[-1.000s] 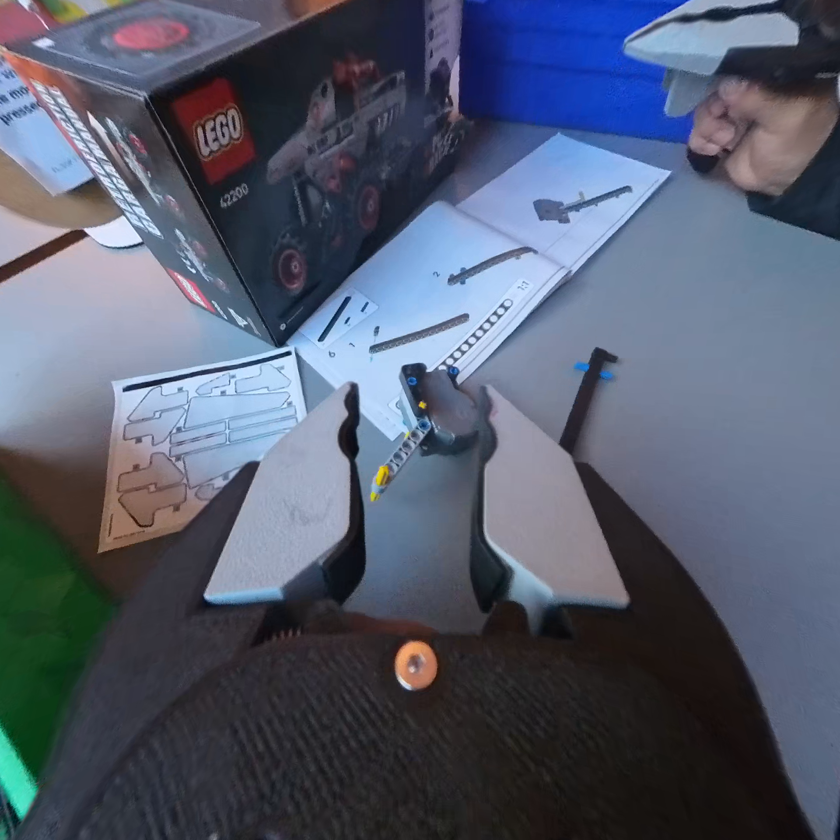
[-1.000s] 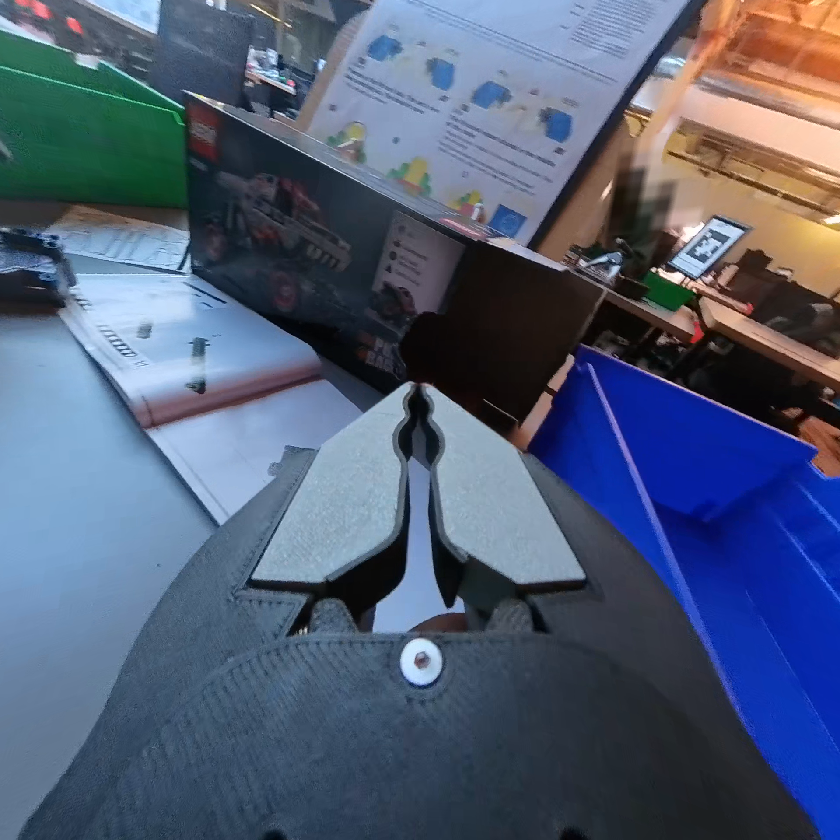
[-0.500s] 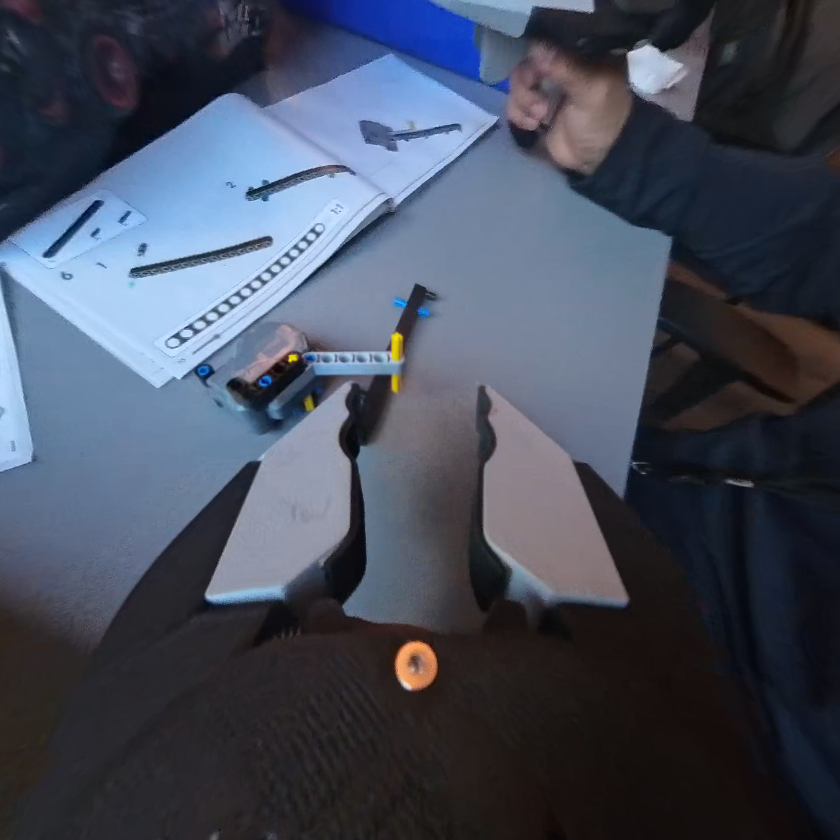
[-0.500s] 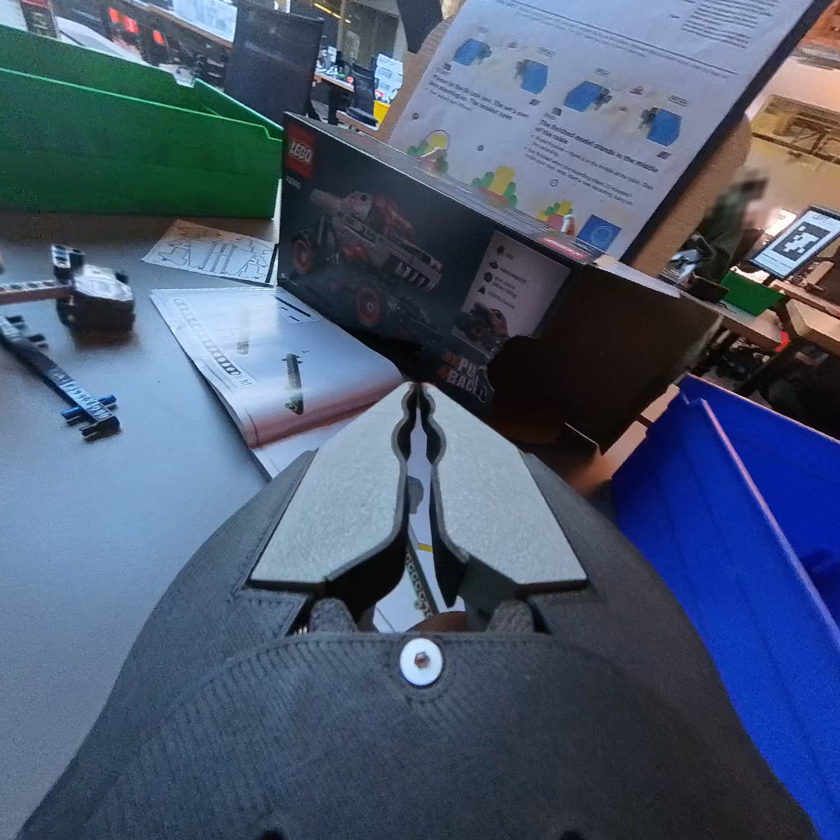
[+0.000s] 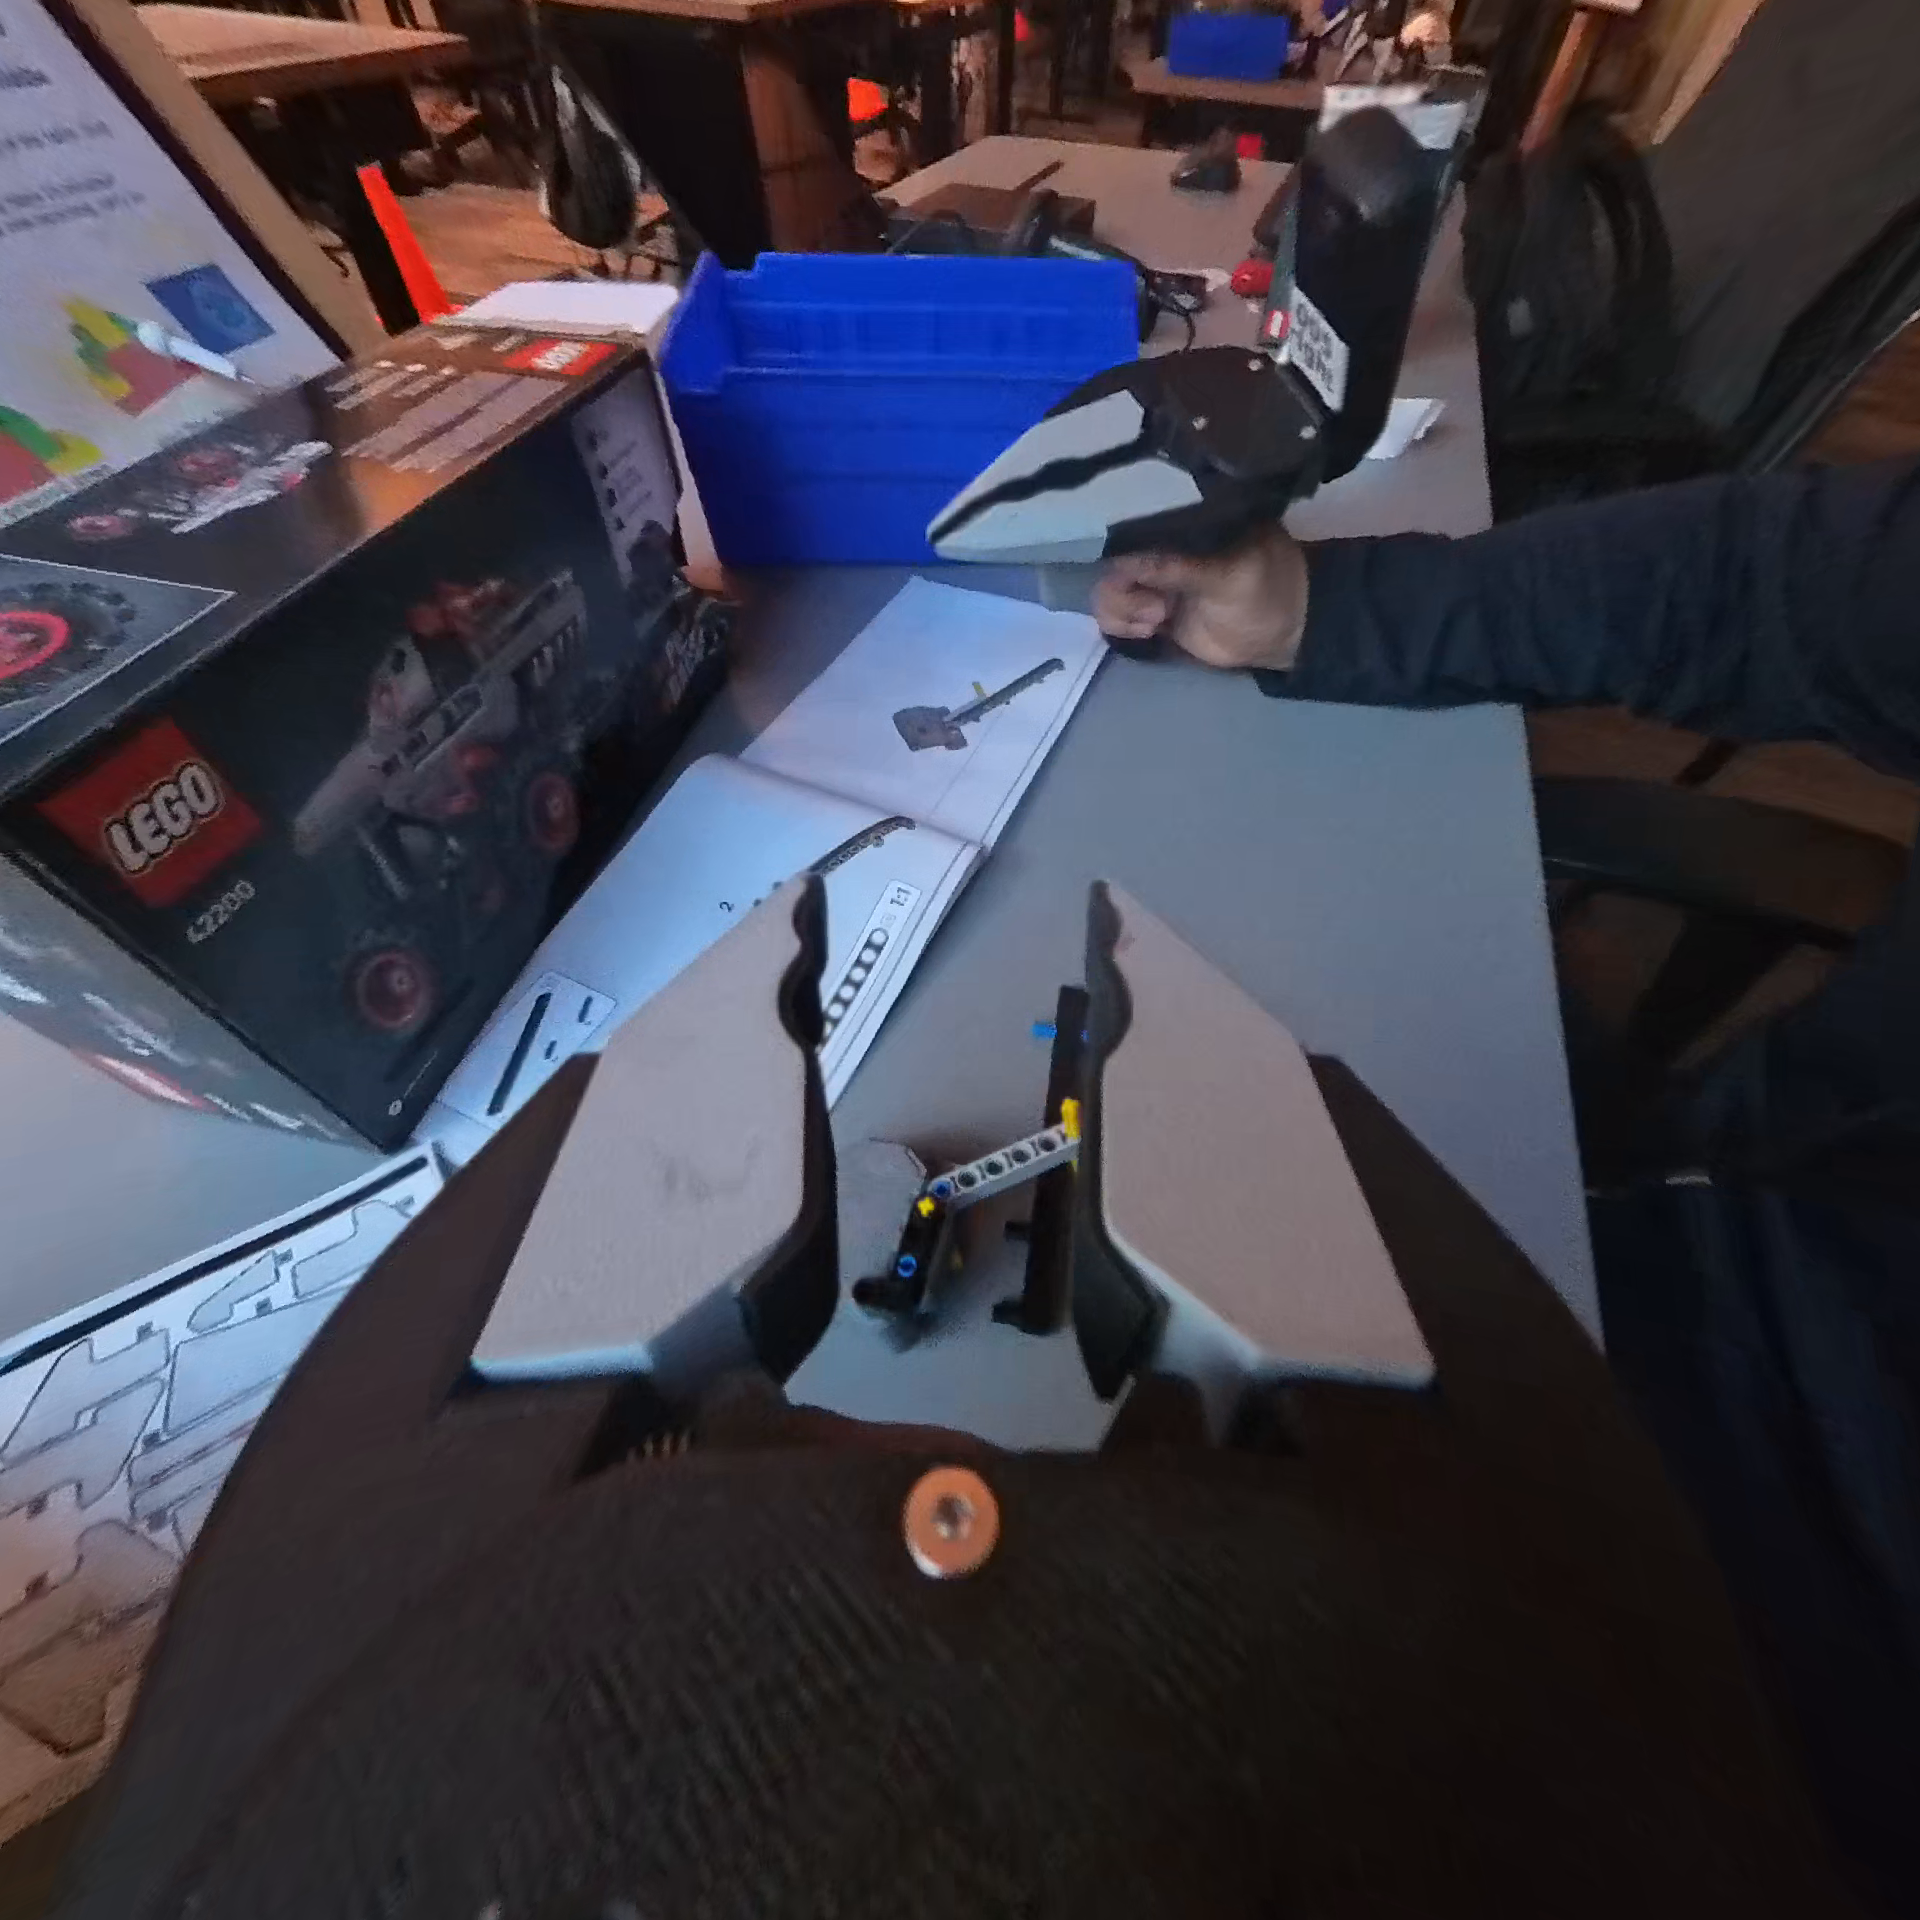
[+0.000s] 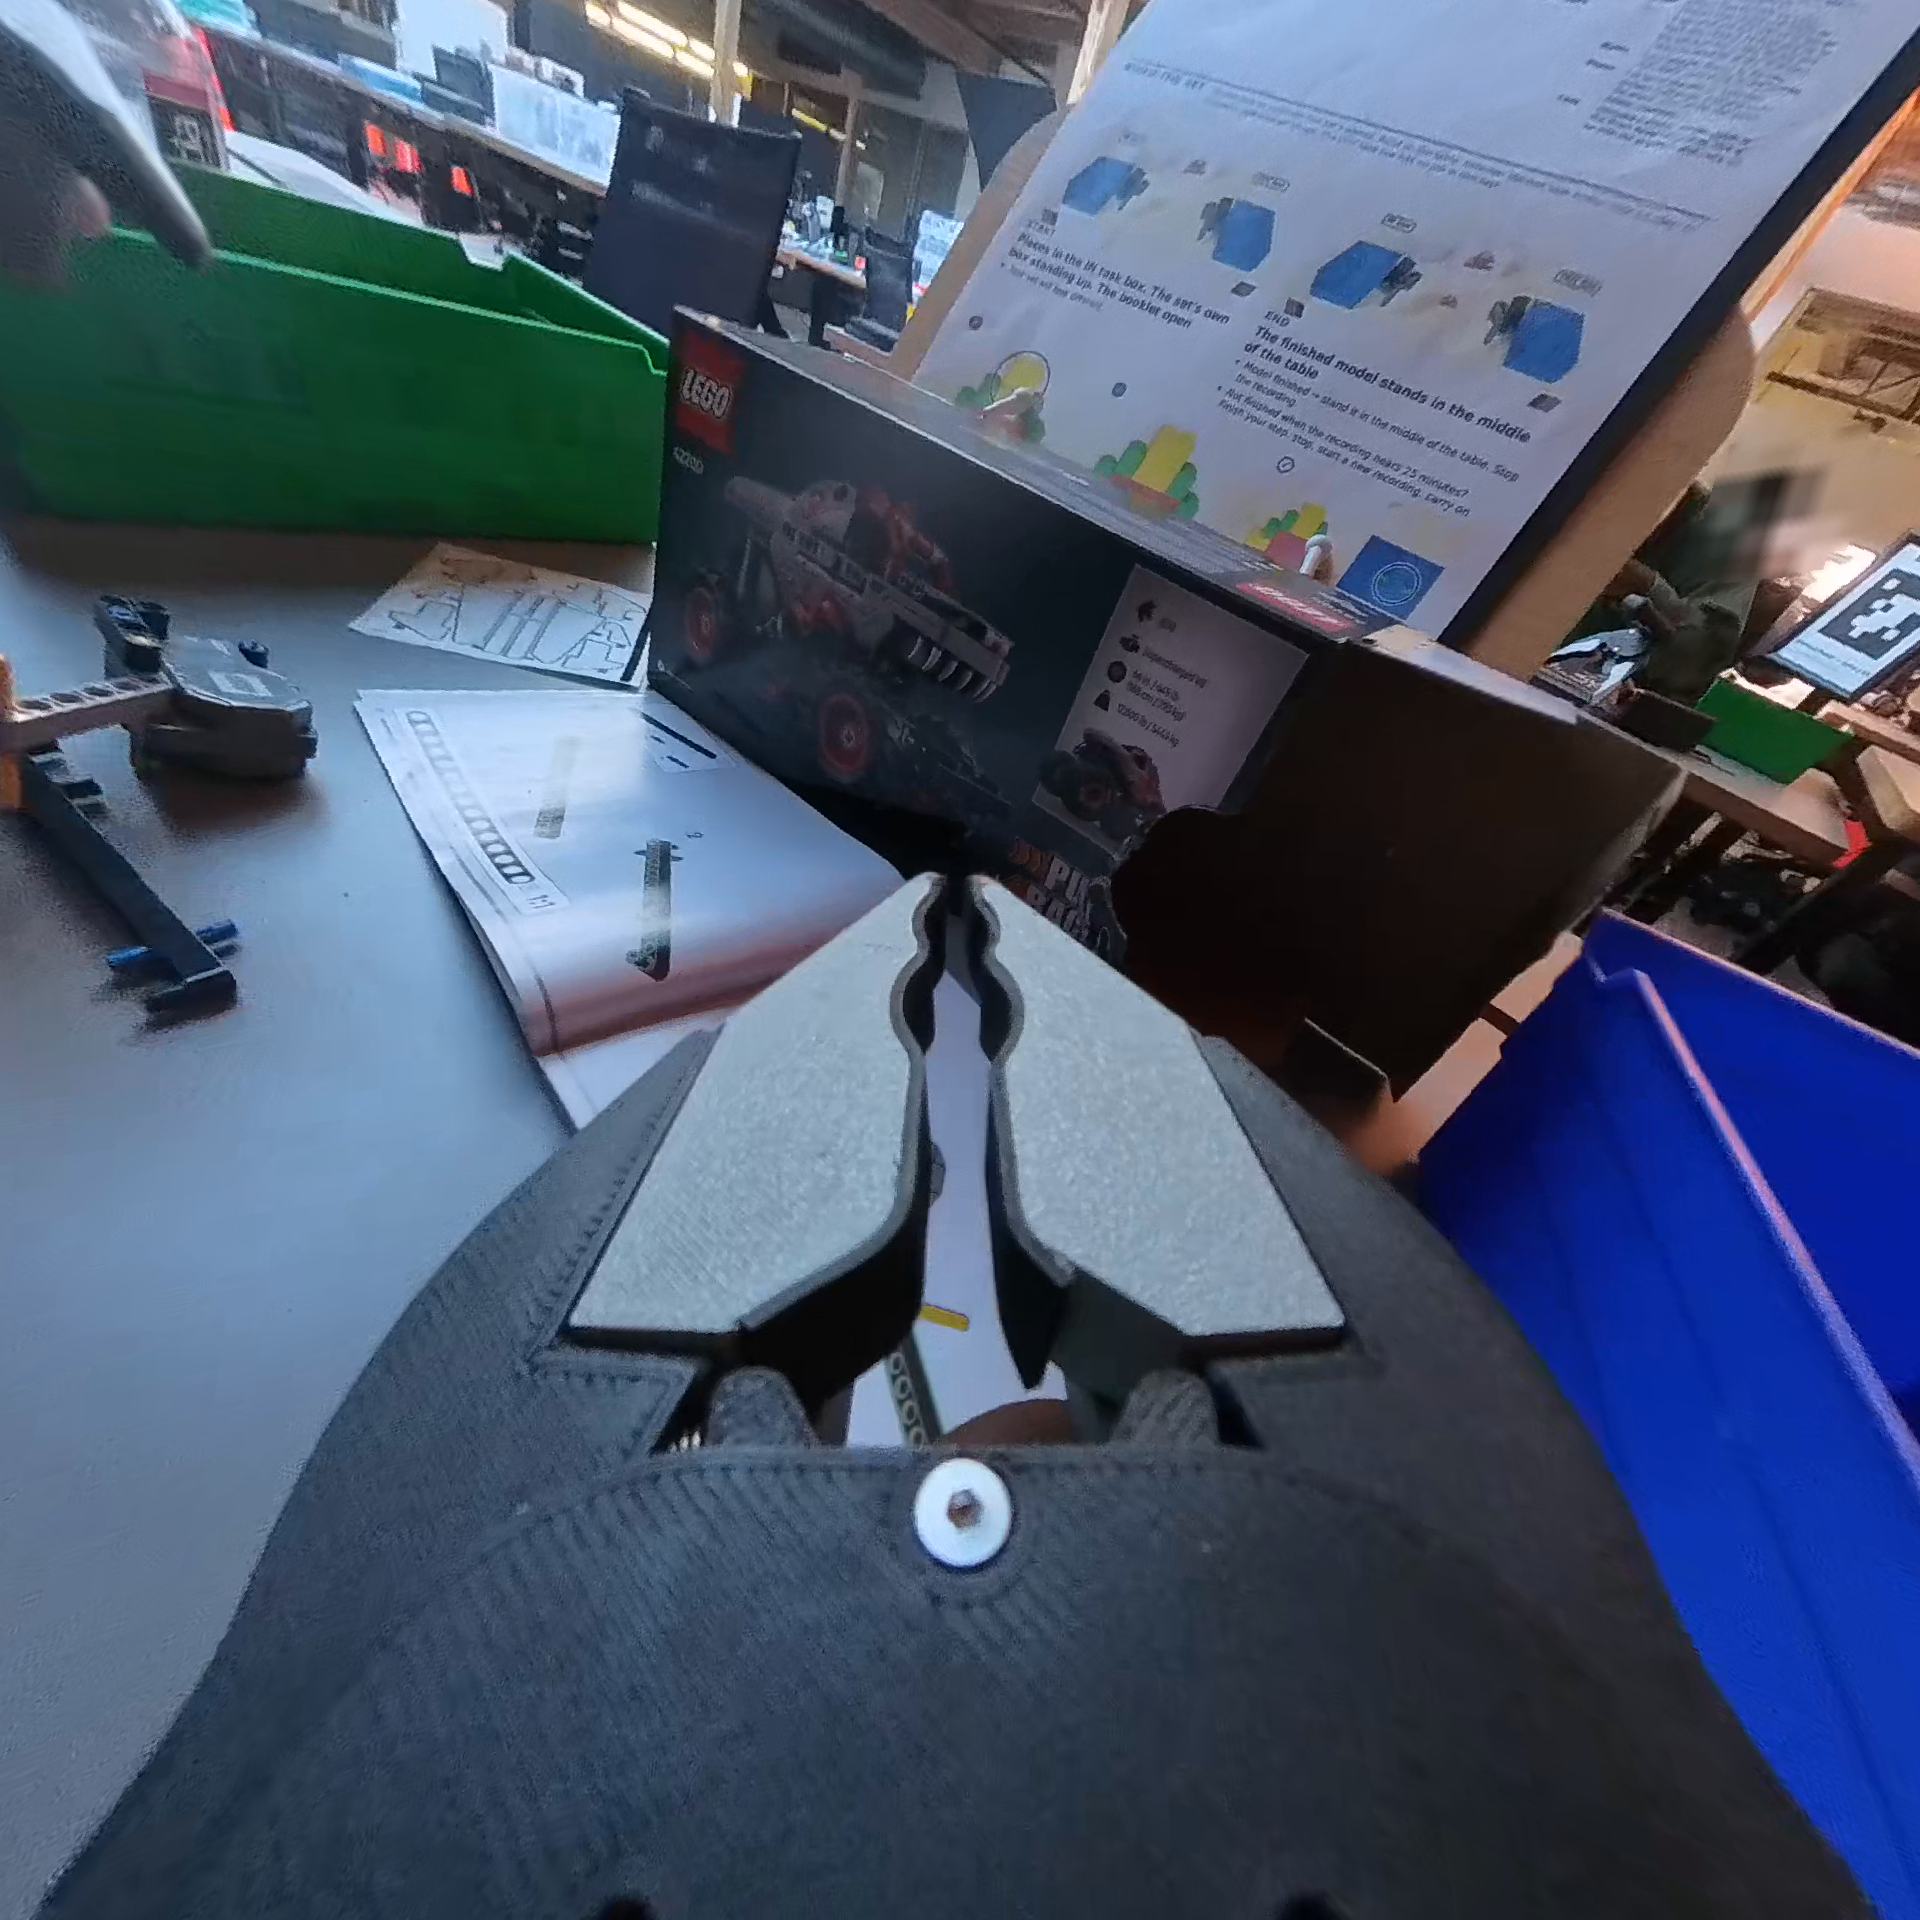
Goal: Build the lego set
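Left wrist view shows the left gripper hovering above the grey table with its jaws wide apart and nothing between them; seen through the gap, the small grey assembly lies on the table with its pale studded beam reaching across to the long black beam, which carries blue pins near its far end. The right gripper is held off to the side over the open instruction booklet, its jaws nearly closed with only a thin slit between the tips and nothing held, near the blue bin. The set's box stands behind the booklet, with a sticker sheet lying flat beside it and a green bin farther back. Very little is built yet, so the task looks to be at an early step. The step in hand seems to be picking up the assembly with the left gripper. To do it well, I would lower the jaws straight down over the dark body of the assembly, not the thin pale beam, close gently, and lift level so the black beam is not dragged along. The right gripper should open before fetching the next piece.
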The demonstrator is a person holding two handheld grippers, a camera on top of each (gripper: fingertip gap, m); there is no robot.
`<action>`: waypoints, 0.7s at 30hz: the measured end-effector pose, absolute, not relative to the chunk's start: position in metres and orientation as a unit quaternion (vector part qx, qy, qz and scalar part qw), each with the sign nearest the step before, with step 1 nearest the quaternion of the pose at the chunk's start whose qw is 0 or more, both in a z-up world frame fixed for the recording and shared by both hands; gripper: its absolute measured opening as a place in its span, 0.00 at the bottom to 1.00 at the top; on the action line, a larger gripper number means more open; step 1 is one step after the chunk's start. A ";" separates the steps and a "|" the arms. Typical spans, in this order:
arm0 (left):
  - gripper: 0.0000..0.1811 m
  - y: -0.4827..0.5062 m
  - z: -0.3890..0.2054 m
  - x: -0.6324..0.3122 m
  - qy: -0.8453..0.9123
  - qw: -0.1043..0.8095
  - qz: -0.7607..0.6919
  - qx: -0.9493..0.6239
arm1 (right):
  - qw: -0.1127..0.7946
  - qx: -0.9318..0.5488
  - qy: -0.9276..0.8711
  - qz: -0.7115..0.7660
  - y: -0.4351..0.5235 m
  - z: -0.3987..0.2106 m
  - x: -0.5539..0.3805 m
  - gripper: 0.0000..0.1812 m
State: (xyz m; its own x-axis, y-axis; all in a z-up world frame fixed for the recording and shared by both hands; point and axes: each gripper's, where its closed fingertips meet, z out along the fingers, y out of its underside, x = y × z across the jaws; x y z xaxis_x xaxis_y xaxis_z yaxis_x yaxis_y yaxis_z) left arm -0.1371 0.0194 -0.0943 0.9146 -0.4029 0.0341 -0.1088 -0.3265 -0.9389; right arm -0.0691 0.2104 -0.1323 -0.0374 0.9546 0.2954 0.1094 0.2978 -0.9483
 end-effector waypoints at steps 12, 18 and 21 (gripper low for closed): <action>0.34 -0.003 -0.189 -0.162 0.189 0.394 -0.089 -0.895 | 0.417 -0.325 -0.699 0.481 0.112 -0.140 -0.090 0.05; 0.33 -0.004 -0.212 -0.169 0.178 0.356 -0.094 -0.913 | 0.337 -0.291 -0.762 0.470 0.056 -0.164 -0.082 0.10; 0.28 -0.001 -0.223 -0.168 0.177 0.344 -0.086 -0.918 | 0.320 -0.306 -0.782 0.439 0.040 -0.178 -0.084 0.12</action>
